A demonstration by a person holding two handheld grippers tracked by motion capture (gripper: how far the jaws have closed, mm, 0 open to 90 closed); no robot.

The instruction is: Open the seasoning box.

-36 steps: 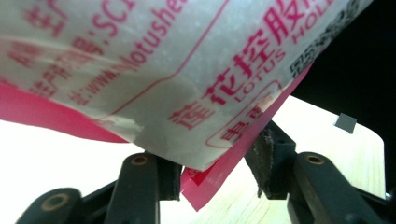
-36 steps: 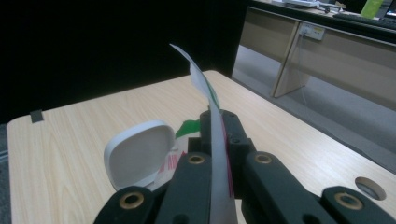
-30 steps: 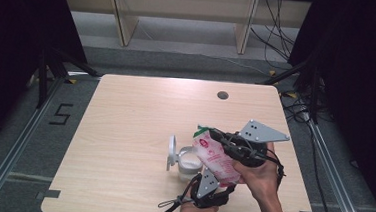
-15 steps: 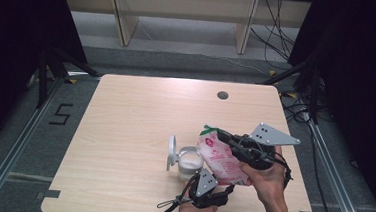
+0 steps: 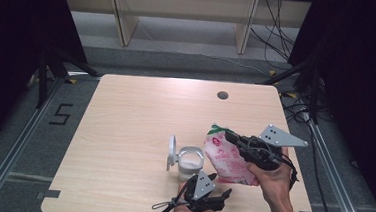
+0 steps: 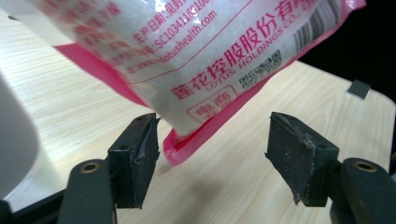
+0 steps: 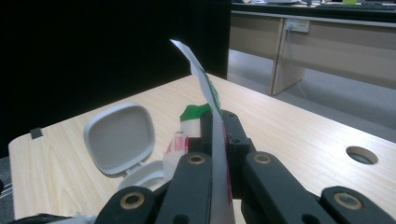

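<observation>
A pink and white bag of white granules [image 5: 226, 160] hangs tilted over the table's front right. My right gripper [image 5: 234, 138] is shut on the bag's upper edge, and in the right gripper view the thin green-topped bag edge [image 7: 200, 74] stands up between its closed jaws. Left of the bag stands a white jar [image 5: 190, 161] with white powder inside and its flip lid [image 5: 171, 152] open. My left gripper [image 5: 219, 184] sits low at the front, open. The bag's lower corner [image 6: 180, 140] hangs between its jaws, touching neither, just above the wood.
The light wooden table [image 5: 135, 117] has a round cable hole [image 5: 222, 95] near its far edge. The jar's side [image 6: 11, 140] is close to my left jaw. Beyond the table are a grey floor, cables at the right and wooden furniture legs.
My right gripper has carried the bag a little to the right, away from the jar. The left gripper has hardly moved.
</observation>
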